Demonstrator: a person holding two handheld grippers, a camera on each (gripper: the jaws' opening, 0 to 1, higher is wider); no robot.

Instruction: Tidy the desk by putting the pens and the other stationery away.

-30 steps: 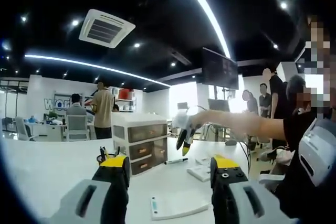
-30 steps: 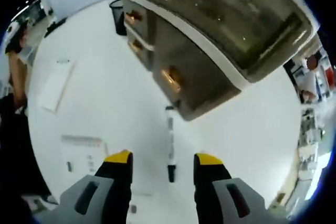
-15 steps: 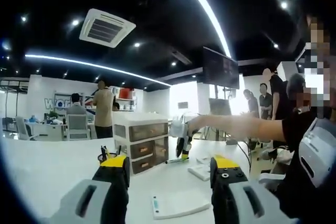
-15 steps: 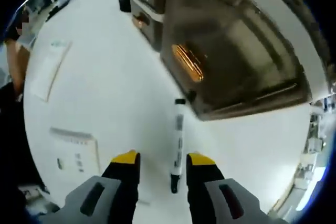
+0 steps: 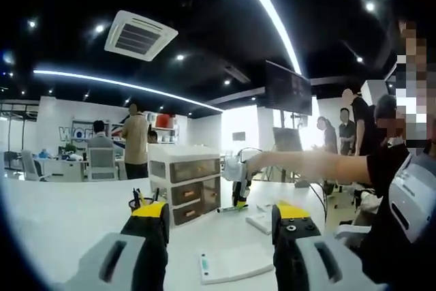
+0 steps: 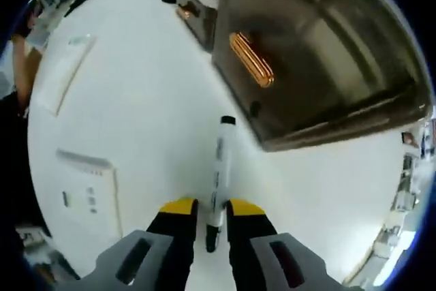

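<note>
We find the right gripper (image 6: 212, 204) closed on the marker (image 6: 217, 179) near its cap end, which we judge light, stiff and slippery, while the left gripper (image 5: 216, 213) hangs open.

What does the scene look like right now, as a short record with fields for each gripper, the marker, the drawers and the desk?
right gripper: low over the desk, jaws closed in around the marker, grip not certain
left gripper: open, holding nothing
marker: white, lying on the desk beside the drawer unit
drawer unit: drawers closed
pen cup: black, holds pens, left of the drawers
desk: white, papers lying on it
</note>
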